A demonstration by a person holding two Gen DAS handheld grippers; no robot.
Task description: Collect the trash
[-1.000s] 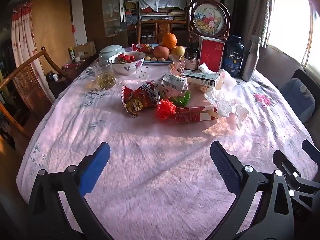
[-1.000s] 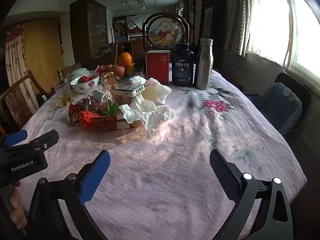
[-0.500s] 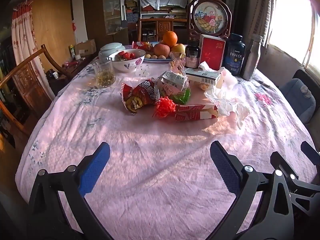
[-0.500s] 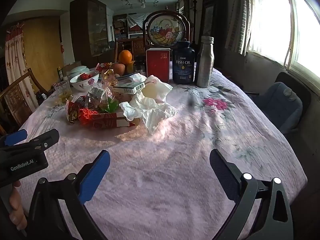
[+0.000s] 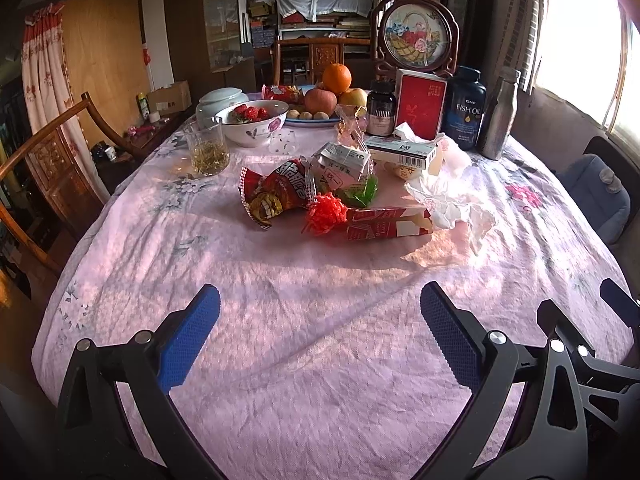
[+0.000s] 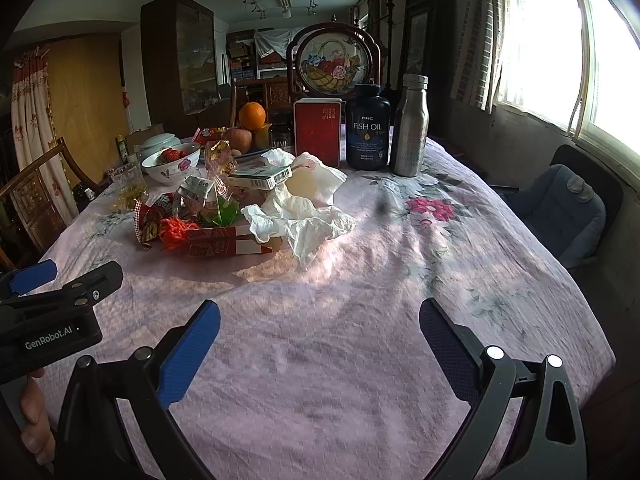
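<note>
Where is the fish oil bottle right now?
The fish oil bottle stands at the table's far end in the right wrist view, between the red box and the steel flask.

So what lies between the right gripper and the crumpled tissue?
Only bare pink tablecloth, in the right wrist view, separates the open right gripper from the crumpled tissue.

Tablecloth (image 5: 320, 360): pink woven cloth, matt, wrinkled. Tissue (image 6: 304, 224): white crumpled paper, soft. Snack bag (image 5: 276, 192): glossy crinkled foil-plastic. Red carton (image 5: 386, 222): smooth printed card. Flask (image 6: 409, 124): brushed metal, dull sheen. Fish-oil bottle (image 6: 367, 128): glossy dark plastic. Bowl (image 5: 256, 124): glazed ceramic. Gripper pads (image 5: 188, 344): blue textured rubber.
</note>
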